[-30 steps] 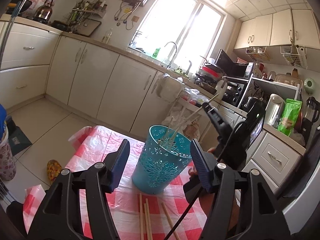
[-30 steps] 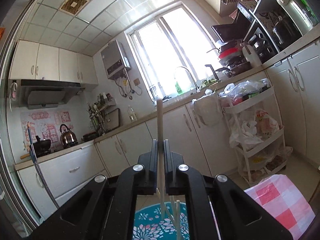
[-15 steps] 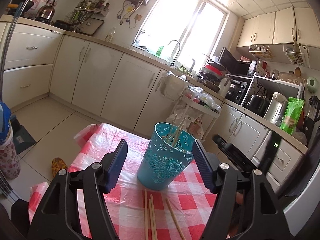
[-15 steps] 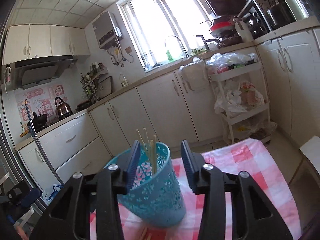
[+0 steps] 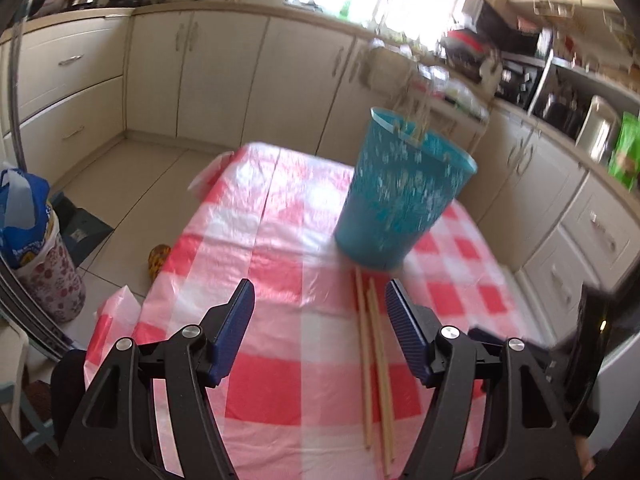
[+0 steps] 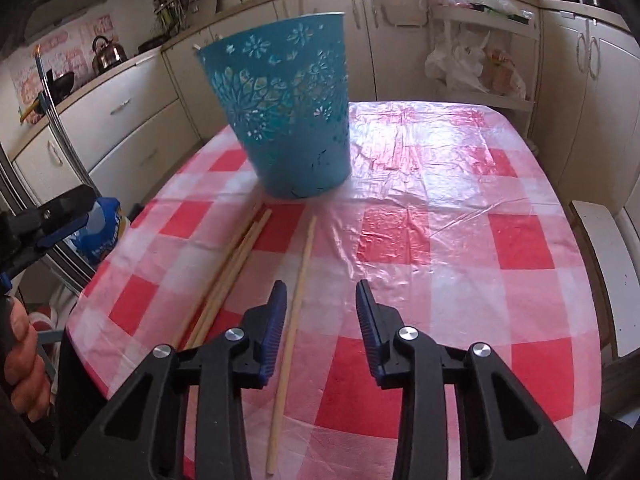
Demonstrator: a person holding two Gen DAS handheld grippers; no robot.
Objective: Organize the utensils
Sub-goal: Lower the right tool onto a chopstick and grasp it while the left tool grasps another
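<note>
A blue perforated bucket stands on the red-and-white checked table and holds several chopsticks. Loose wooden chopsticks lie on the cloth in front of it: a pair and a single one. My left gripper is open and empty above the cloth, with the pair just inside its right finger. My right gripper is open and empty, low over the table, with the single chopstick beside its left finger. The left gripper also shows at the left edge of the right wrist view.
The table is round-edged with a plastic cover. Kitchen cabinets run behind it. A wire rack with bags stands past the far edge. A floral bin with a blue bag stands on the floor at left.
The right gripper let go of a chopstick into the bucket, opened, and dropped down towards the single chopstick on the cloth. The left gripper tilted down towards the table.
</note>
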